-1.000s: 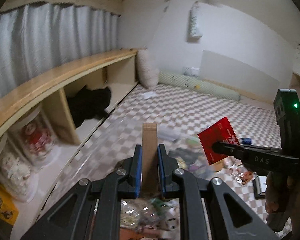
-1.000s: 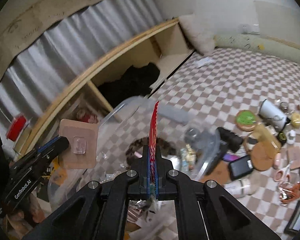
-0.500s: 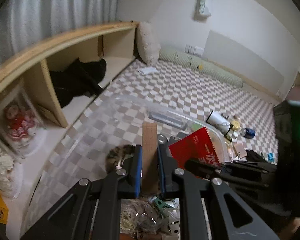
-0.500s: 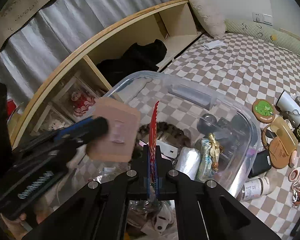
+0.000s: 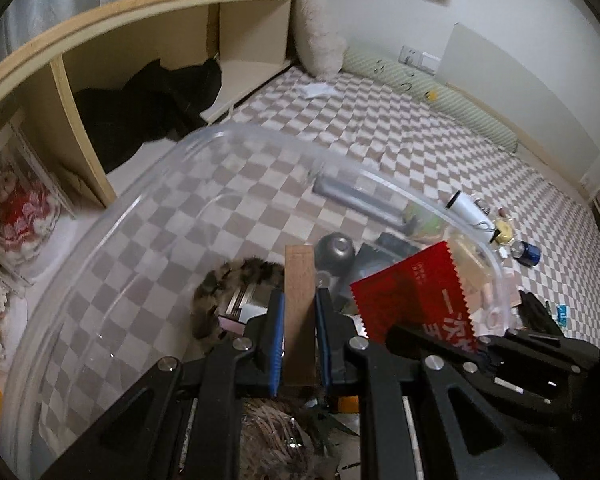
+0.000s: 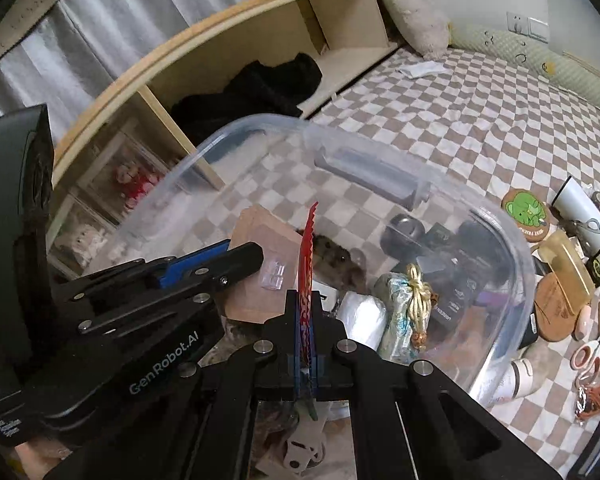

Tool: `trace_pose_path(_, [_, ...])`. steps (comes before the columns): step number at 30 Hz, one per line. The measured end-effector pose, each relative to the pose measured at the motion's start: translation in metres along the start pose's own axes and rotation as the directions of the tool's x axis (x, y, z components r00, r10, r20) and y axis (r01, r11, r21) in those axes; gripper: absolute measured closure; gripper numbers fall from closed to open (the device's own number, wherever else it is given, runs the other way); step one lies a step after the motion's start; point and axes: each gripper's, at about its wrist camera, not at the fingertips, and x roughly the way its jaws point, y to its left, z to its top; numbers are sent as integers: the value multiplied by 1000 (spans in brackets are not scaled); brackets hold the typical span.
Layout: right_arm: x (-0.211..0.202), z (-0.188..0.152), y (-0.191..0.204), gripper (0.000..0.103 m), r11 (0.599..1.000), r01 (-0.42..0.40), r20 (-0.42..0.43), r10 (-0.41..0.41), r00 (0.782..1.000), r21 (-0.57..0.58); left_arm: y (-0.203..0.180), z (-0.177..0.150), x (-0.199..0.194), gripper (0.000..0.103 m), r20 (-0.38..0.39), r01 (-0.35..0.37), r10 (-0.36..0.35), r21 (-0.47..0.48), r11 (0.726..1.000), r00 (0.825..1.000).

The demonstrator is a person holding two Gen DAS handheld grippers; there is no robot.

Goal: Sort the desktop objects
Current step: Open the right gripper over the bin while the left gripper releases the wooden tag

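Brown card (image 5: 299, 312) edge-on between left jaws, red packet (image 6: 307, 256) pinched in right jaws, both above clear bin (image 6: 500, 240).

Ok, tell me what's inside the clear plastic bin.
The clear bin holds a white roll, a gold-tied pouch, black items and a mottled furry thing. The grippers hide whatever lies beneath them.

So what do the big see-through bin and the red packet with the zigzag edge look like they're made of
The big see-through bin looks like clear, glossy moulded plastic: the checked floor shows through its wall and its rim catches highlights. The red packet with the zigzag edge looks like thin printed foil or plastic film, probably a sachet: flat, serrated, slim edge-on between the right gripper's fingers.
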Motion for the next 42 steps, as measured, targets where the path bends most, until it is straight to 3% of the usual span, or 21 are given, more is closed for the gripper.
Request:
trace_pose_path(15, [26,12,-3,99,1000,24,-94,-25,995,-15,7,-7,6,88,-9,-37,37,0,999,999])
trace_pose_path(25, [33,15,-4,100,1000,11,-134,-13,991,-15,31,-12,-6,30,16,-91,92,-62,994,996])
trace_pose_path(33, [33,14,0,100,1000,7,-140,-11,990,-25,38,-19,-26,17,37,-108,110,-53,993,993])
trace_pose_path(42, [34,13,6,99,1000,3,-150,-7,989,-30,32,-32,-59,16,97,-102,103,-20,995,990])
